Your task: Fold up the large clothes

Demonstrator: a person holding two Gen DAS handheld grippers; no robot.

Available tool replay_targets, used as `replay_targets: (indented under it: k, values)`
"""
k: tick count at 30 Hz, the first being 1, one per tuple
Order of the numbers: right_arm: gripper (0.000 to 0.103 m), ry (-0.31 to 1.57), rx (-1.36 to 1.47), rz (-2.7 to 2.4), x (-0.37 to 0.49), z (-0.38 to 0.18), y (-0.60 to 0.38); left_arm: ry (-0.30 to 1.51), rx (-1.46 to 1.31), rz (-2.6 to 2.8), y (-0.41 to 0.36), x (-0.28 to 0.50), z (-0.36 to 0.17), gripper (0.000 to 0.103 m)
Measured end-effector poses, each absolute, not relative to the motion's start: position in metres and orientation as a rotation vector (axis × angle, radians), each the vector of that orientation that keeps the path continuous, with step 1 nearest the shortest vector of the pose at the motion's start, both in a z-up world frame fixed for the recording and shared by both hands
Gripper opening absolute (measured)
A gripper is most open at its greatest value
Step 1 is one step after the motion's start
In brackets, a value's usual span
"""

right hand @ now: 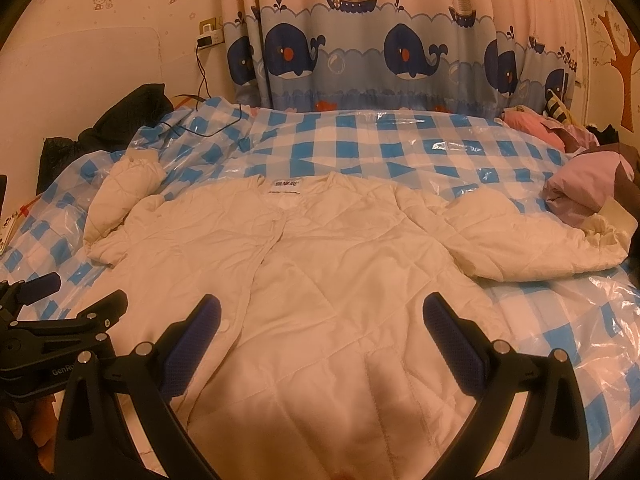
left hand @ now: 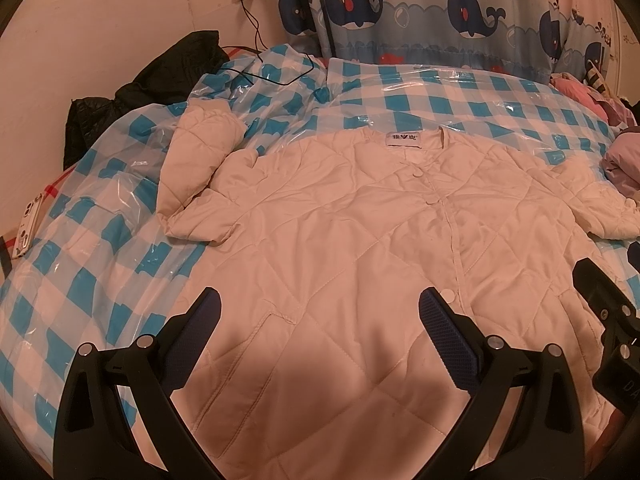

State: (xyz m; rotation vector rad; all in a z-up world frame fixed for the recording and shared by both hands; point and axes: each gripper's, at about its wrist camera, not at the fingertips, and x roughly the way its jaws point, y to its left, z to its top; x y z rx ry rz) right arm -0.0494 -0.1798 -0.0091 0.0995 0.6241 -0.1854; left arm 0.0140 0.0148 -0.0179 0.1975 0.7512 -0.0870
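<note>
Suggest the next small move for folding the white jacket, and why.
Probably the left gripper reaches for the bent left sleeve to fold it inward: the quilted jacket lies flat and buttoned, both grippers open and empty, with the right gripper hovering over its hem.

The quilted jacket's (left hand: 340,220) hem runs out of frame below both wrist views, its collar label (left hand: 402,139) too small to read, its right cuff (right hand: 608,236) partly hidden by bedding.

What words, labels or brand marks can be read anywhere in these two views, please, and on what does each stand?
"GenRo", cut off: on the left gripper, seen from the right wrist.
"DA", cut off: on the right gripper, at the frame edge.
Neck label of the white quilted jacket: dark print, too blurred to read.
</note>
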Motion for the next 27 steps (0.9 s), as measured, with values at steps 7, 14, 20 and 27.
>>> replay_targets:
  k: [7,14,20,27]
  values:
    - [0.098,0.632,0.124,-0.178,-0.052,-0.016,-0.173,0.751,0.198,-0.087,0.015,0.014,-0.018,0.095]
    - [0.098,0.637,0.127,-0.169,-0.051,-0.014,-0.178,0.747,0.196,-0.085,0.016,0.015,-0.019,0.095]
    - [0.098,0.638,0.128,-0.169,-0.051,-0.014,-0.178,0.743,0.199,-0.083,0.015,0.015,-0.018,0.095]
    - [0.098,0.639,0.129,-0.169,-0.050,-0.014,-0.177,0.728,0.193,-0.083,0.027,0.010,-0.018,0.095]
